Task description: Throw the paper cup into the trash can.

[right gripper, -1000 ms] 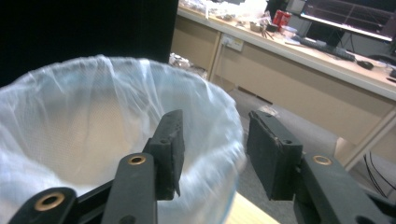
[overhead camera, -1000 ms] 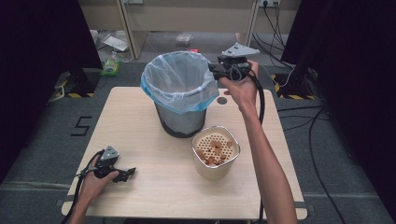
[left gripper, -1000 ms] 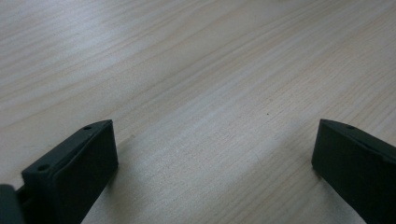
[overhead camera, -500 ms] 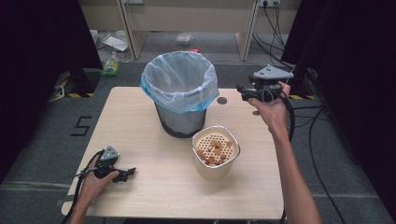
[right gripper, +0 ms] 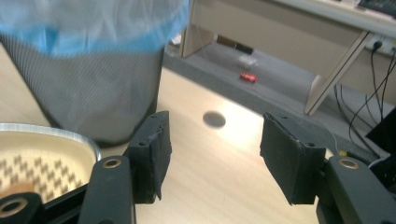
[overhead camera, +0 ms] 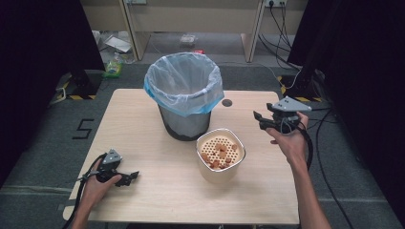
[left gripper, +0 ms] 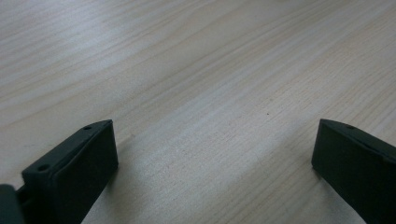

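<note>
A grey mesh bin point(overhead camera: 184, 121) lined with a clear and blue plastic bag point(overhead camera: 184, 81) stands at the table's middle. In front of it sits a metal-rimmed container point(overhead camera: 220, 153) with a perforated cream insert holding several orange-brown pieces. My right gripper point(overhead camera: 259, 120) hovers to the right of the container, open and empty, jaws pointing left. In the right gripper view point(right gripper: 212, 144) the bin point(right gripper: 88, 93) and the container rim point(right gripper: 51, 133) lie ahead at the left. My left gripper point(overhead camera: 130, 177) rests low at the table's front left, open with nothing between its fingers point(left gripper: 79, 158).
A dark round hole point(overhead camera: 227, 102) marks the wooden table point(overhead camera: 143, 119) right of the bin, and appears as the hole point(right gripper: 215, 119) between the right jaws. Cables and a desk leg stand on the floor behind. A red can point(right gripper: 248, 77) lies on the floor.
My right gripper has swung away from the bin's right rim, moving right and toward the person, and now hangs beside the container. The left gripper has stayed put.
</note>
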Motion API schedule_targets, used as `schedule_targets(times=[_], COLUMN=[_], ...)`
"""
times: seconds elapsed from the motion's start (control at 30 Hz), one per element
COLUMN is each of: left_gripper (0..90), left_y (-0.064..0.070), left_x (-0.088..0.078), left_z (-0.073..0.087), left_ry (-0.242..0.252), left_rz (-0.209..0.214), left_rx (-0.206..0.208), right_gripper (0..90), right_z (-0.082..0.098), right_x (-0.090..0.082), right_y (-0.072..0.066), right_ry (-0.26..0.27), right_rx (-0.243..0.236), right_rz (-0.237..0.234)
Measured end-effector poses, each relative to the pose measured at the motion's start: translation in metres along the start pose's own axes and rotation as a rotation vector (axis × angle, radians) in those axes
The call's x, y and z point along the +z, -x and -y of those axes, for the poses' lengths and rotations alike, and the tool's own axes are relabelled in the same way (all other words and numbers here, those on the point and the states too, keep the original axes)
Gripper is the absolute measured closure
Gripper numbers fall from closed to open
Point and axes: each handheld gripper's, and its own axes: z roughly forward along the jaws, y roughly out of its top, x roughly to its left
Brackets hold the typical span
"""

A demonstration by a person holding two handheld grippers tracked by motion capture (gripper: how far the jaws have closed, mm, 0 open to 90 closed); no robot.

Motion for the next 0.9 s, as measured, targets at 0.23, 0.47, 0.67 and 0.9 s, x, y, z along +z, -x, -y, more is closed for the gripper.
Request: schedule_targets(times=[0.23,0.47,0.67,0.9], left_gripper=[0.0,0.0,0.0,0.0], left_y=[0.0,0.0,0.0,0.0], left_x=[0.0,0.0,0.0,0.0], left_z=[0.0,0.0,0.0,0.0], left_ry=[0.001,0.001,0.001,0.001], left_rz=[-0.001,-0.002,-0.002,-0.001], left_rx=[-0.001,-0.002,-0.002,-0.002], right_gripper=[42.9,41.7,39.3,37.5], right_z=[0.034,0.07,0.096,0.12], right_x=[-0.004,-0.006,-0.003,0.0], right_y=[-0.002,-0.006,-0.009,-0.011], right_ry=[-0.029,-0.046,-0.092,-0.151], right_rx=[0.023,0.079,0.11,0.127], right_rz=[0.001,-0.004,-0.007,0.011])
